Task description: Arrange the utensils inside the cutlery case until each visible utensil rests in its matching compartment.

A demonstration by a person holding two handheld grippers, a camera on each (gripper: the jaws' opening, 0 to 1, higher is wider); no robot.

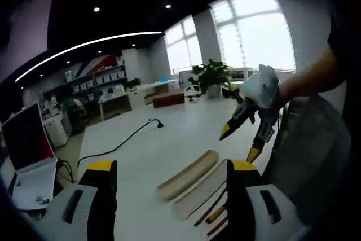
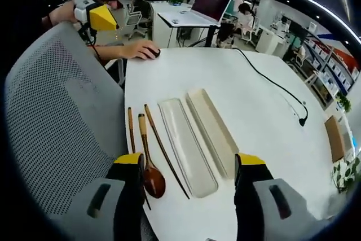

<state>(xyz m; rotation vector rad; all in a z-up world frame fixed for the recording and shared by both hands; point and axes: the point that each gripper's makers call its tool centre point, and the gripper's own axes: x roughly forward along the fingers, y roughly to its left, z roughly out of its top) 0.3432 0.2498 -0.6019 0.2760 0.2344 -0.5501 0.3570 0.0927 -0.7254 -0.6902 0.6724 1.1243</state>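
1. Wooden spoon (image 2: pixel 151 165) and chopsticks (image 2: pixel 163 149) lie by the table (image 2: pixel 254 100) edge near the chair (image 2: pixel 56 122), just beside the case (image 2: pixel 189 146) and lid (image 2: pixel 213 129).
2. Our right claw (image 2: pixel 186 187) and left claw (image 1: pixel 169 193) are wide open and empty.
3. We grab the spoon handle, away from the edge.
4. The far table has room.

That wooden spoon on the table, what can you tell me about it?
The wooden spoon looks dark brown and glossy, with a slim paler handle and an oval bowl. It lies flat near the white table's edge, between two thin wooden sticks, left of the two long beige trays, not inside either. Neither gripper touches it.
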